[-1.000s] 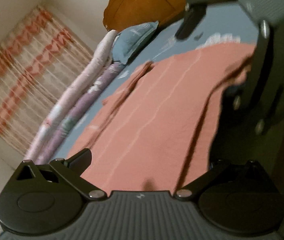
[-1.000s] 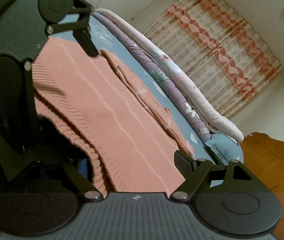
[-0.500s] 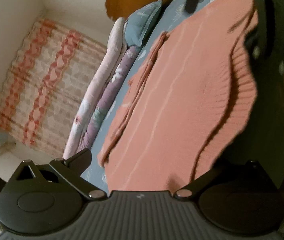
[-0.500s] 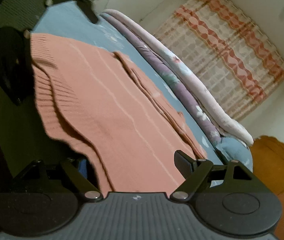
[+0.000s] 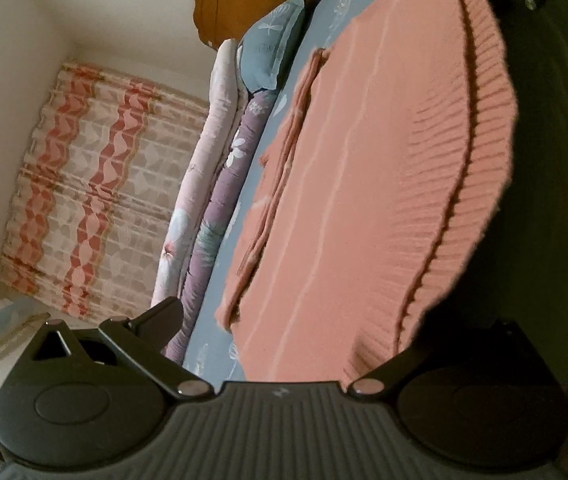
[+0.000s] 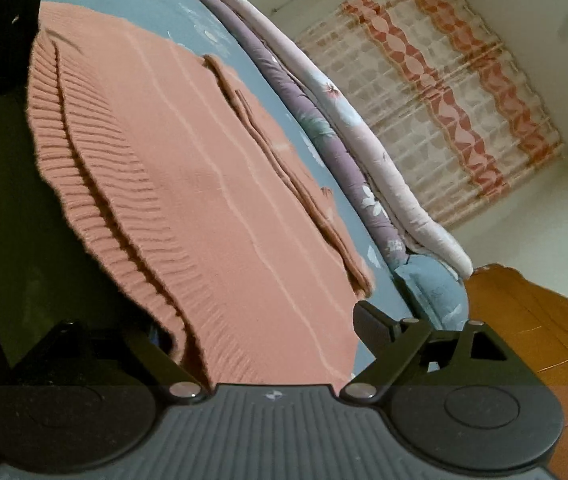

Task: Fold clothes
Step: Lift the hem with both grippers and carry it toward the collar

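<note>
The left gripper [image 5: 288, 332] is standing with its jaws spread wide, the salmon knit sweater [image 5: 364, 184] lying between them but not pinched. The right gripper [image 6: 260, 332], jaws just opening further, is likewise released, with the sweater's ribbed hem [image 6: 96, 168] trailing toward ten o'clock. The sweater is lying flat on the blue bedsheet [image 6: 132, 4]. Beyond it, toward one o'clock in the right view, rolled quilts [image 6: 340, 136] are lining the bed's far edge before a patterned curtain [image 6: 444, 80].
</note>
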